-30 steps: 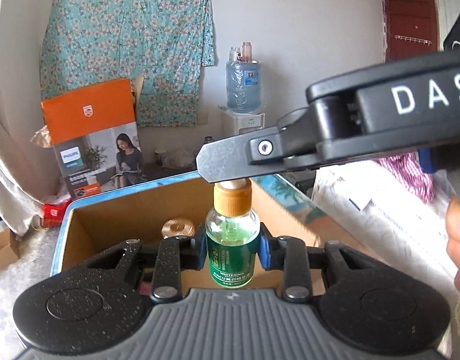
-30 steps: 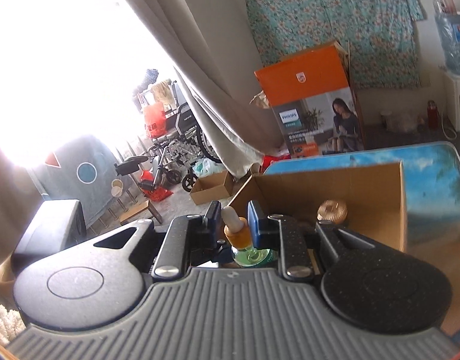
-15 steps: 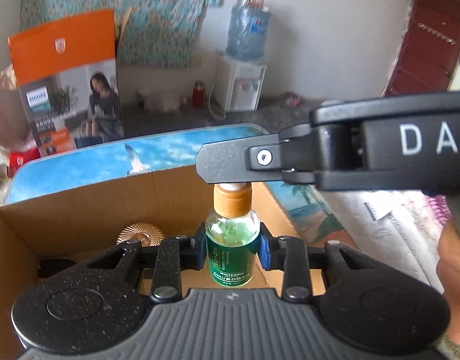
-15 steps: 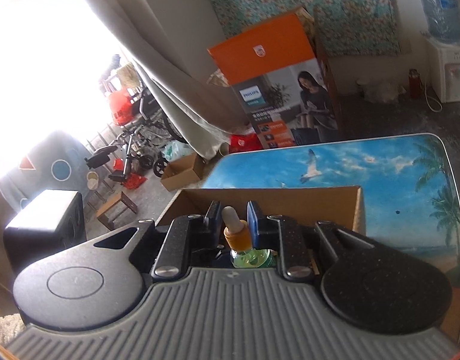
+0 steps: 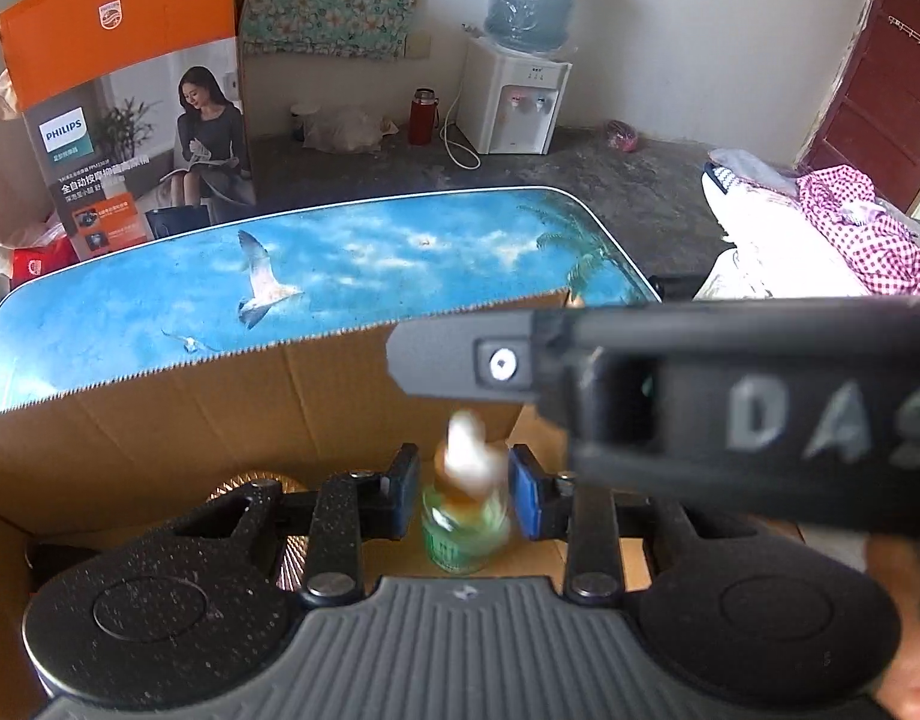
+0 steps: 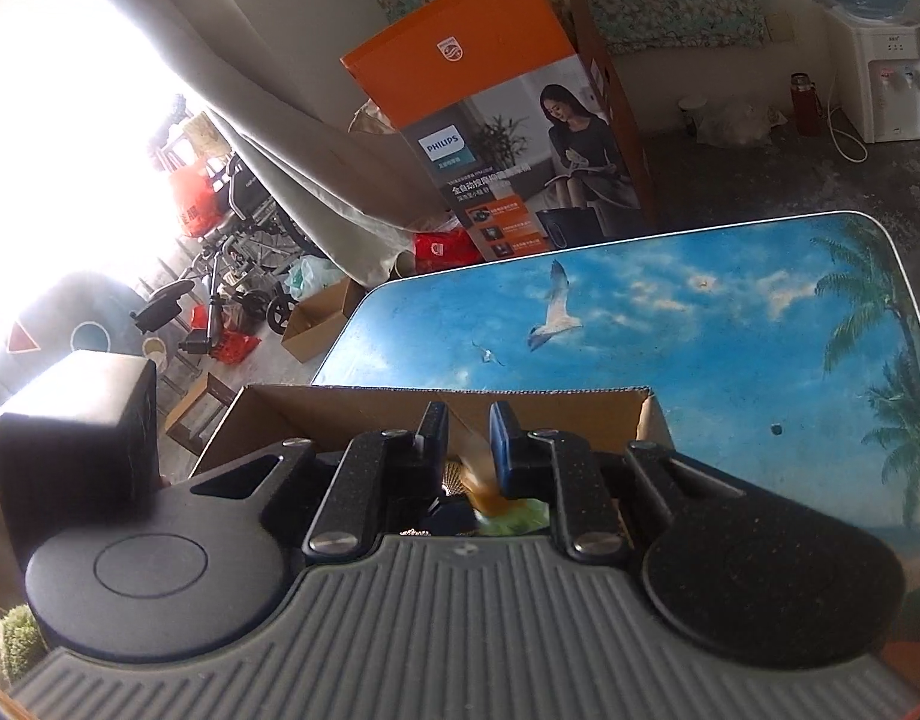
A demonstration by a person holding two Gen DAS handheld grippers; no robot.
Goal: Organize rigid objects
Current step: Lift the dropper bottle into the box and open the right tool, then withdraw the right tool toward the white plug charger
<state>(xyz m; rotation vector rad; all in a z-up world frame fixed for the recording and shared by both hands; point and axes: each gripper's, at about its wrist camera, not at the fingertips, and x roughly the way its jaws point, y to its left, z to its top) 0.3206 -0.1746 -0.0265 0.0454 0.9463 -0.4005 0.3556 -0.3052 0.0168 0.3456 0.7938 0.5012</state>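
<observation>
A small green bottle (image 5: 463, 516) with an orange collar and a white dropper bulb shows blurred between the blue pads of my left gripper (image 5: 465, 468). Those jaws are opening and the pads stand just off the glass. It hangs low inside an open cardboard box (image 5: 190, 420) on the sky-print table (image 5: 370, 252). My right gripper's finger (image 5: 460, 360) crosses just above the bulb. In the right wrist view, the right gripper (image 6: 467, 426) is shut with nothing between its pads; the bottle (image 6: 490, 498) lies below them, over the box (image 6: 340, 399).
A gold ridged disc (image 5: 244, 483) lies in the box at the left. Beyond the table (image 6: 670, 312) stand an orange Philips carton (image 5: 130, 120) and a water dispenser (image 5: 514, 96). Cloth is heaped at the right (image 5: 820, 228). A wheelchair (image 6: 232, 240) is at the far left.
Both grippers have come down and tilted toward the box. The dropper bulb has slipped out of the right gripper's pads. The left pads have spread, and the bottle sits lower between them.
</observation>
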